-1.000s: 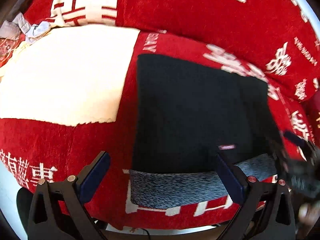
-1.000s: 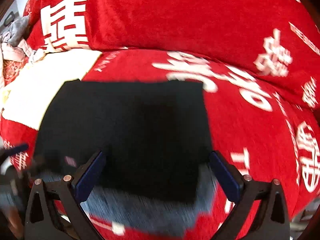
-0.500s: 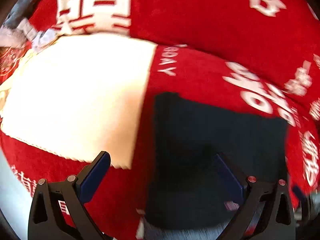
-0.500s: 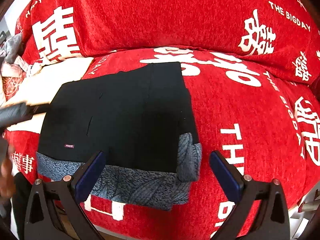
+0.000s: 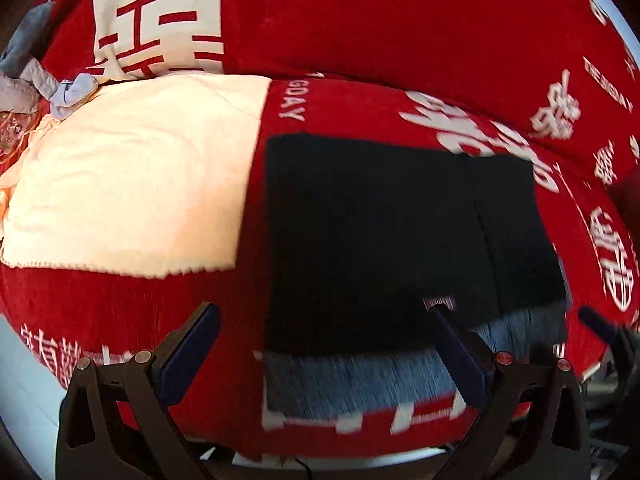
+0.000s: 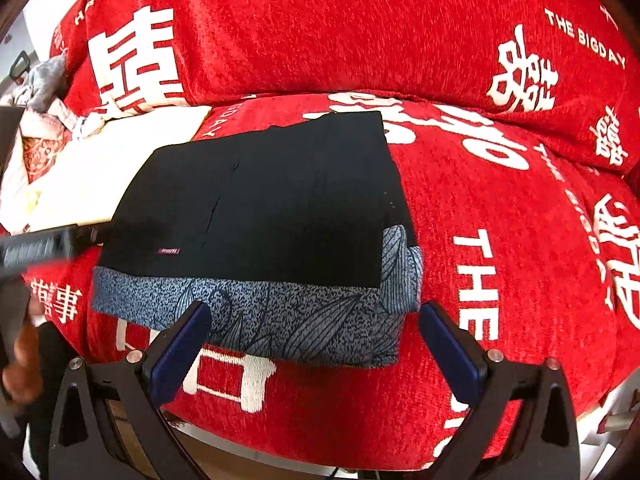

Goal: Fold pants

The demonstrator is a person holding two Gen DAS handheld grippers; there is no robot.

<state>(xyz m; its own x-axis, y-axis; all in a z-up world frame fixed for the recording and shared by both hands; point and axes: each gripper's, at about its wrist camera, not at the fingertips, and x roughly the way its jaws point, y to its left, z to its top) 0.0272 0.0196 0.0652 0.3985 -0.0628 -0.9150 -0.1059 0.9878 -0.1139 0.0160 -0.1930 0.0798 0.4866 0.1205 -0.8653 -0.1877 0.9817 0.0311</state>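
The pants (image 6: 260,208) lie folded into a black rectangle with a grey patterned band along the near edge, flat on the red sofa seat (image 6: 500,240) beside a cream towel (image 5: 132,176). Left claw (image 5: 328,356) and right claw (image 6: 316,344) both gape wide, holding nothing.

Both wrist cams sat near the sofa's front edge, facing the backrest; left view looked from farther left. Both shared the folded pants (image 5: 380,240) (image 6: 272,200) and cream cloth (image 5: 132,176) (image 6: 100,176).
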